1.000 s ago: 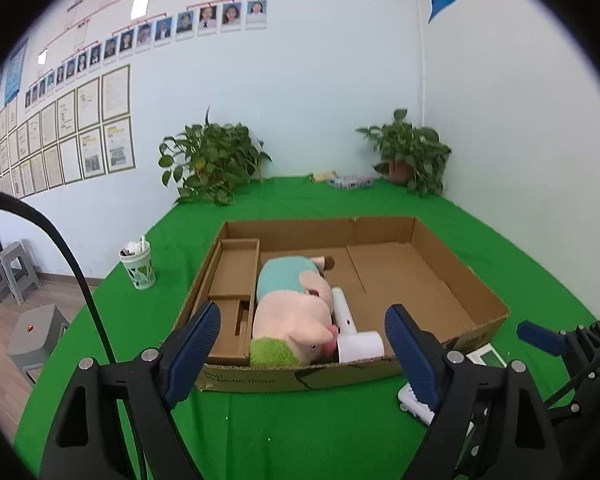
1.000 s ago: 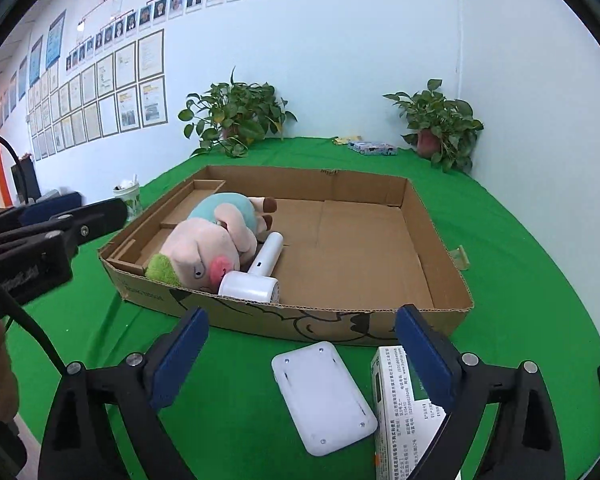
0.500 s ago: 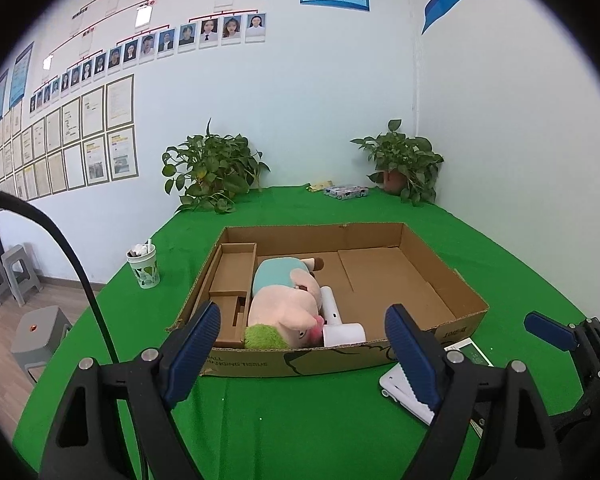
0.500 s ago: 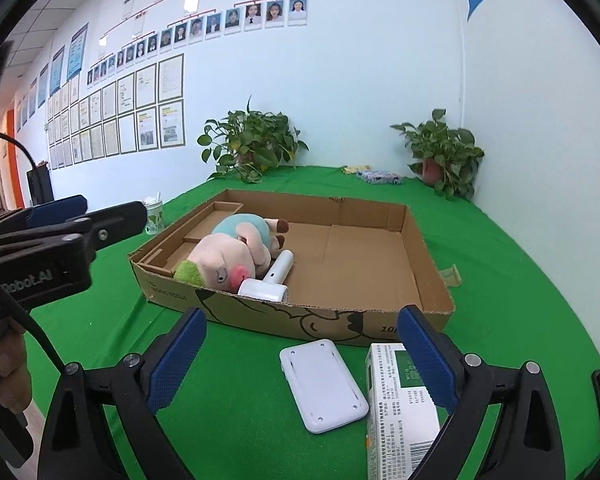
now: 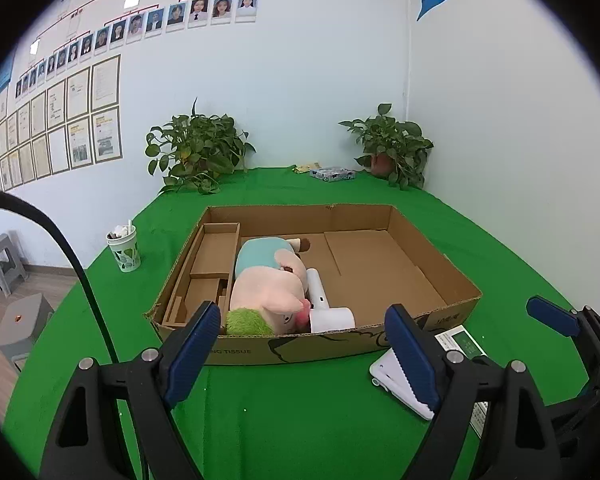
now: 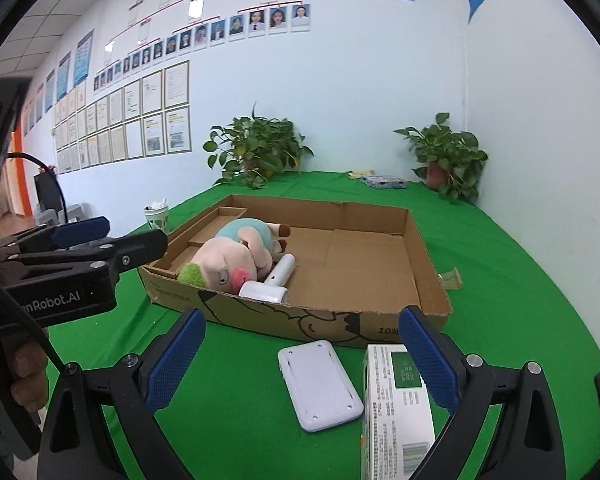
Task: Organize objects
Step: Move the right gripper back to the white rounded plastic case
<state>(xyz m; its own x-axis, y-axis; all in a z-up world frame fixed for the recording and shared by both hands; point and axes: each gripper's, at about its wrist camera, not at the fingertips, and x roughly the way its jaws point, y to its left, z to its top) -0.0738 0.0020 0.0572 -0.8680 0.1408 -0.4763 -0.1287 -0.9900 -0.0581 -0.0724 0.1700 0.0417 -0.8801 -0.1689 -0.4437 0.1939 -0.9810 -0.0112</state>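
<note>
With both the left gripper [image 5: 302, 344] and the right gripper [image 6: 300, 354] spread wide and empty, the flat white device [image 6: 319, 384] lies near the cardboard box [image 6: 428, 276], left of the carton [image 6: 396, 408]; it looks light, stiff, slick, best pinched across its long edges.

matt corrugated cardboard box [image 6: 416, 276]; fuzzy cloth plush pig [image 6: 228, 260]; smooth white plastic device [image 6: 320, 384]

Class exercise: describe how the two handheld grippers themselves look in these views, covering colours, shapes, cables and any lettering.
Each gripper, left gripper and right gripper, has a black angular frame with silver bolts and two dark blue ribbed finger pads. A black cable arcs beside the left one. Seen from the right wrist, the left gripper's body carries white lettering ending "nRobot.AI".
</note>
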